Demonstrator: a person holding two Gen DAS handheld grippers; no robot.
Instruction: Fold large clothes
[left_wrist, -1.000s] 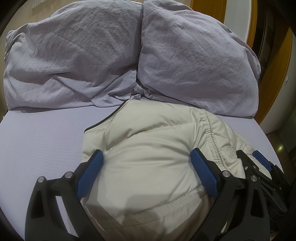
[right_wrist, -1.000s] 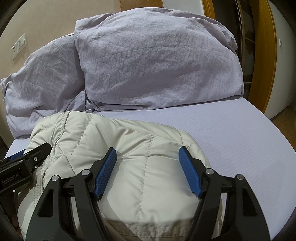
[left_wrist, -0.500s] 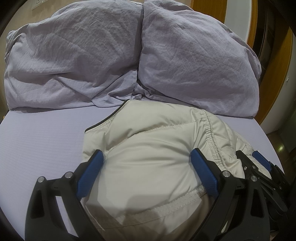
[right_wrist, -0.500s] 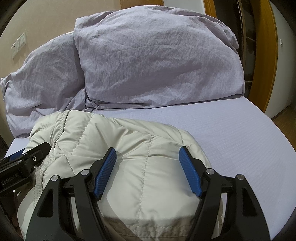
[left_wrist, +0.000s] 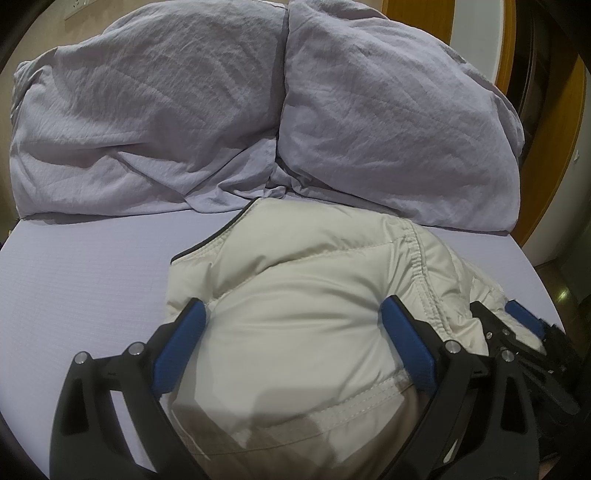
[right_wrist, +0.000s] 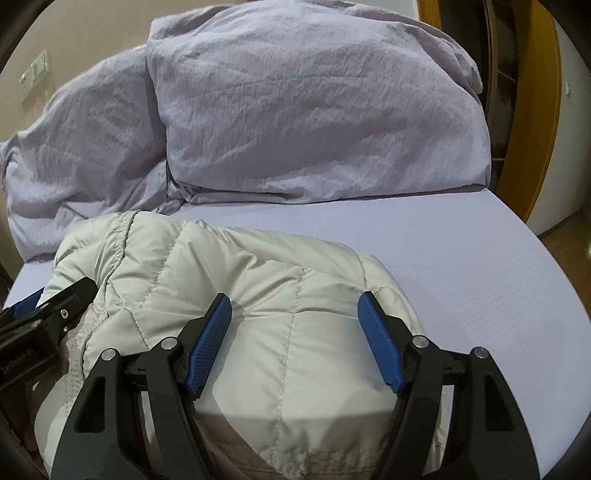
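Observation:
A cream quilted puffer jacket (left_wrist: 306, 291) lies bunched on the lilac bed sheet (left_wrist: 85, 266), near its front edge. My left gripper (left_wrist: 295, 321) is open, its blue-padded fingers spread over the jacket's left part. My right gripper (right_wrist: 295, 314) is open too, fingers spread over the jacket (right_wrist: 258, 280) on its right part. The right gripper also shows at the right edge of the left wrist view (left_wrist: 524, 325), and the left gripper's body at the left edge of the right wrist view (right_wrist: 48, 314). The jacket's near edge is hidden below the grippers.
Two crumpled lilac pillows (left_wrist: 147, 122) (left_wrist: 388, 129) lean at the head of the bed behind the jacket. A wooden door frame (right_wrist: 532, 110) stands at the right. Bare sheet (right_wrist: 461, 251) lies right of the jacket.

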